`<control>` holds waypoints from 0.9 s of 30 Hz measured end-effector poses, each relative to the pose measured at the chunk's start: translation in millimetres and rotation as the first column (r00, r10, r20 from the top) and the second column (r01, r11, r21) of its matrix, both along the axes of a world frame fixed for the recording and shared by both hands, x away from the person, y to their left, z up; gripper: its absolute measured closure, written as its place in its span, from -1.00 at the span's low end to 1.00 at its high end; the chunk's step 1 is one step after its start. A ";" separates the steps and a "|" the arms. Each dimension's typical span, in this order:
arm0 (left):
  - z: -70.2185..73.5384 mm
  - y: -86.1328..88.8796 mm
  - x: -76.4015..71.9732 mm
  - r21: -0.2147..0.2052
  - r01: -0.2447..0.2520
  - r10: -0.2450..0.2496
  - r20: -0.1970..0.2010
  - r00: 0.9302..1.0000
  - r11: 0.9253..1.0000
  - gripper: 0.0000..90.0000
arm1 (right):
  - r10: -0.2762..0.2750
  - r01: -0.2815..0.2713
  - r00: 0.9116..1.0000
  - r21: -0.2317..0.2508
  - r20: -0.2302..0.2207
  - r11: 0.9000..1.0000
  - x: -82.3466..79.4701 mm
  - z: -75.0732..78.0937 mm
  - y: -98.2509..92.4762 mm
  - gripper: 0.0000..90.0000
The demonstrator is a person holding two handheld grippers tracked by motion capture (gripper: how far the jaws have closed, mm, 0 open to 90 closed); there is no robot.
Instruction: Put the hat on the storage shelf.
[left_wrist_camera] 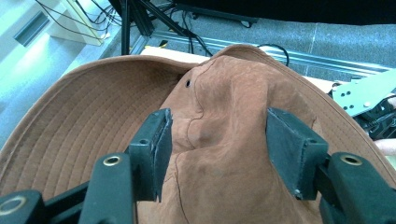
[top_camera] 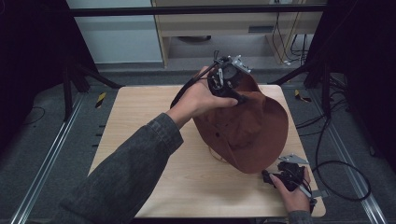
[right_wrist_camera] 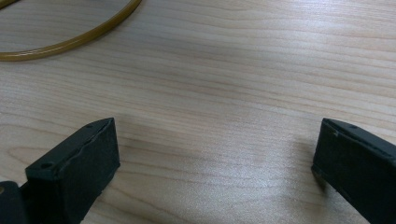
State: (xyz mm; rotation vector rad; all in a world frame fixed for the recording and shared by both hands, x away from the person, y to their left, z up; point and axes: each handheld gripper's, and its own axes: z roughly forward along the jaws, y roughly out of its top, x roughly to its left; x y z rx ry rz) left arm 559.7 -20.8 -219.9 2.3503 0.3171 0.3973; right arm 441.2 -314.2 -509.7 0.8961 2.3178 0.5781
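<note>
A rust-brown, soft suede-like bucket hat with a wide stitched brim (top_camera: 247, 126) stands tilted on the right half of the pale wooden bench (top_camera: 140, 135), its crown lifted toward the far edge and its brim drooping toward the near right corner. The crown is creased and dented, with a small eyelet hole near its top. A thin yellowish-brown cord loop (right_wrist_camera: 70, 39) lies flat on the bench beside the brim.
</note>
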 end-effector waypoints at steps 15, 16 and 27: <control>4.0 2.2 -7.6 -0.010 0.018 -0.018 0.008 1.000 1.000 -0.08 | 0.000 0.000 1.000 0.000 0.000 1.000 0.0 -0.1 0.1 -0.99; 4.0 2.2 -7.9 -0.010 0.019 -0.019 0.008 1.000 1.000 -0.08 | 0.000 0.000 1.000 0.000 0.000 1.000 0.0 -0.1 0.1 -0.99; 6.3 1.1 -16.0 -0.012 0.041 -0.041 0.017 0.999 0.999 -0.09 | 0.000 0.000 1.000 0.000 0.000 1.000 0.0 -0.1 0.1 -0.99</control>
